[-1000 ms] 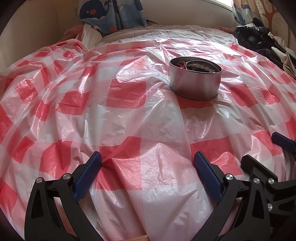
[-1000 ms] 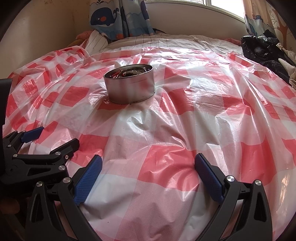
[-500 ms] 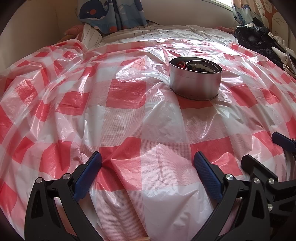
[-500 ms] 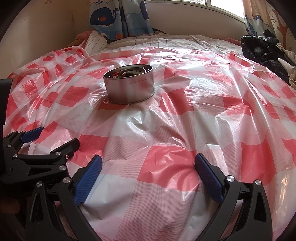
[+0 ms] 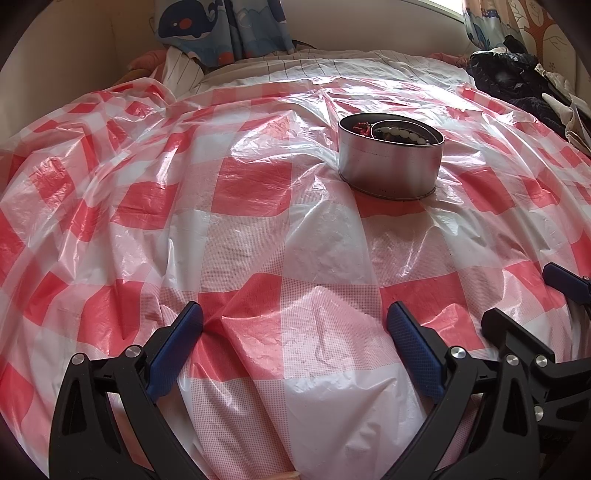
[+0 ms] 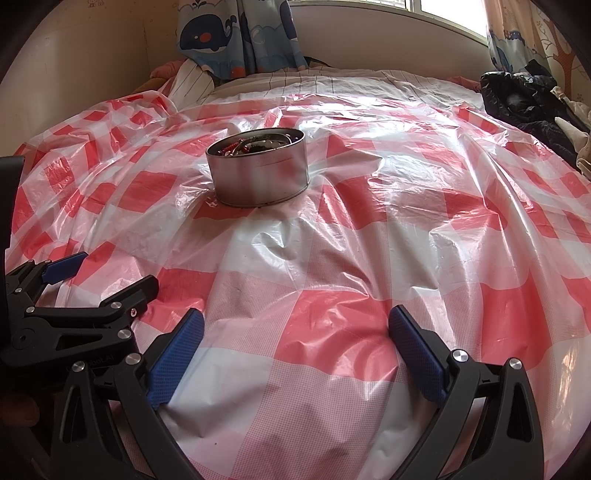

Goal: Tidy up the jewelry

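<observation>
Already both pairs of fingers stand spread wide with nothing between them. The left gripper [image 5: 293, 325] and the right gripper [image 6: 295, 330] hang side by side, low over the near part of the red-and-white checked plastic sheet [image 5: 258, 229], well short of the round metal tin [image 5: 389, 162]. From the left gripper the tin sits ahead and to the right; from the right gripper it sits ahead and to the left, so it lies roughly between their two lines of sight.

Inside the tin lies the jewelry: a pale beaded bracelet [image 5: 400, 133] curled toward the near side and something red [image 5: 361, 129] behind it on the left. From the right wrist view the contents are harder to make out. No loose piece shows on the sheet around the tin.

Judging from this, the jewelry looks gathered, and the step in hand is either the finish or a reach into the tin. If reaching in, come from above with fingers narrowed enough to clear the rim, and steady the tin wall with the other gripper, since the sheet is slick and wrinkled over a soft bed [image 5: 332, 62] and the tin could slide or tip.

Beyond the tin, a whale-print curtain [image 5: 221, 26] hangs at the wall, and dark clothes [image 5: 517, 81] are piled to its far right.
</observation>
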`<state>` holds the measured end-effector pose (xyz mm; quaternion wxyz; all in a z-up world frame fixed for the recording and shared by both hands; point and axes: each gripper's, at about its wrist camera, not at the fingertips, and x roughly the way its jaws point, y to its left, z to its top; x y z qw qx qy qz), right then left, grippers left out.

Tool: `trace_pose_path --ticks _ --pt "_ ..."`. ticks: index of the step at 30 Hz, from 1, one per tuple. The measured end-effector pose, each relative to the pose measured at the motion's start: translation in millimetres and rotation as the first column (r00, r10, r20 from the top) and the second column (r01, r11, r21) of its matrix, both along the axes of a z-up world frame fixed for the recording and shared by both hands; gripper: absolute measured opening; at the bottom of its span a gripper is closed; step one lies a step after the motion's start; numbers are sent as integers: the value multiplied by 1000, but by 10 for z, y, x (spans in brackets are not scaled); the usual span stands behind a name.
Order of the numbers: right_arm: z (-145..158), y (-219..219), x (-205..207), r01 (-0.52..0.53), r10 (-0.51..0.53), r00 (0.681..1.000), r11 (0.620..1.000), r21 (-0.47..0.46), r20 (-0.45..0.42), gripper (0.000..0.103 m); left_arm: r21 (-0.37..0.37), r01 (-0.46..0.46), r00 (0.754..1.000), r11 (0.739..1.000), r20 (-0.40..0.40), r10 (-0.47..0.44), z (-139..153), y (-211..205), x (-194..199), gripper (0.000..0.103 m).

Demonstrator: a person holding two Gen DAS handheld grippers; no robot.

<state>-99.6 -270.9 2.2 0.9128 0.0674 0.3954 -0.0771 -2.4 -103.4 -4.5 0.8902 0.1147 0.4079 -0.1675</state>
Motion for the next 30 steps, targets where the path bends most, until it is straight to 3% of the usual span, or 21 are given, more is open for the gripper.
trace_pose_path --ticks 30 --pt "3 8 5 0 0 1000 1000 -3 -1 96 -7 1 1000 1000 -5 -1 -13 -1 11 96"
